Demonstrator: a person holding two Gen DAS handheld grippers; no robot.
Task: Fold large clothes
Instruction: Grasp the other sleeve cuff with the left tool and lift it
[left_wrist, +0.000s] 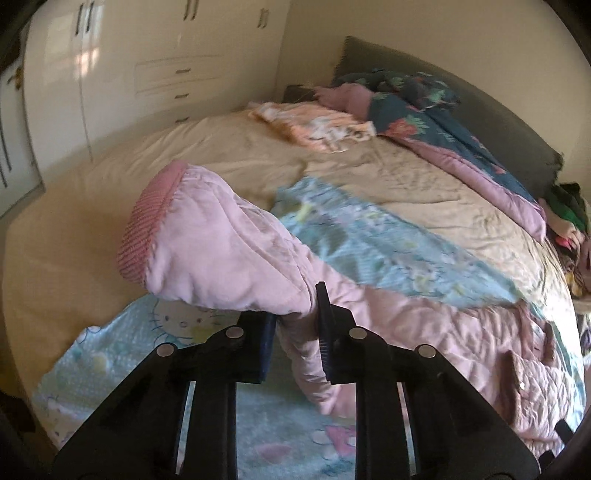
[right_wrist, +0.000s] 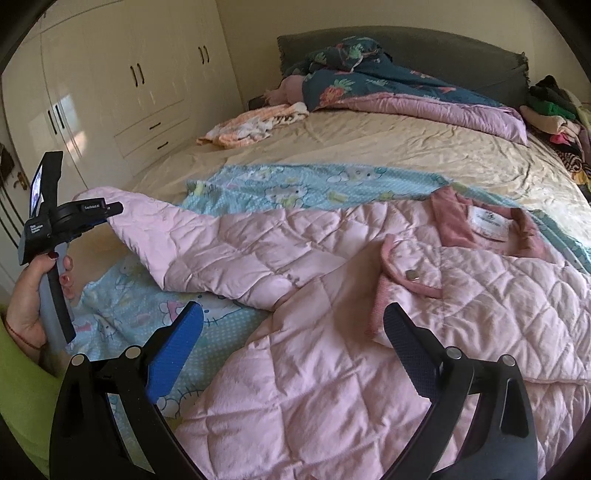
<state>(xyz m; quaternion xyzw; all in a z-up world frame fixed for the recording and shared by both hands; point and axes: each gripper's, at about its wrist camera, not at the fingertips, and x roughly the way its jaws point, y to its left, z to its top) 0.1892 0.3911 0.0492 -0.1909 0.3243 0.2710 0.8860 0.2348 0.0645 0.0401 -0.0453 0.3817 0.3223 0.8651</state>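
Left hand-held gripper clamped on pink quilted jacket sleeve; right hand-held gripper wide, empty, above jacket.

- A wide bed with a wrinkled beige sheet fills the room.
- A light blue cartoon-cat print blanket lies spread across the sheet.
- A dark teal floral quilt with a mauve lining is bunched against the grey padded headboard.
- A crumpled peach and white patterned cloth sits on the sheet, near the quilt.
- A heap of mixed coloured clothes sits at the bed's far right edge.
- Glossy cream wardrobe doors with dark handles and drawers line the wall.
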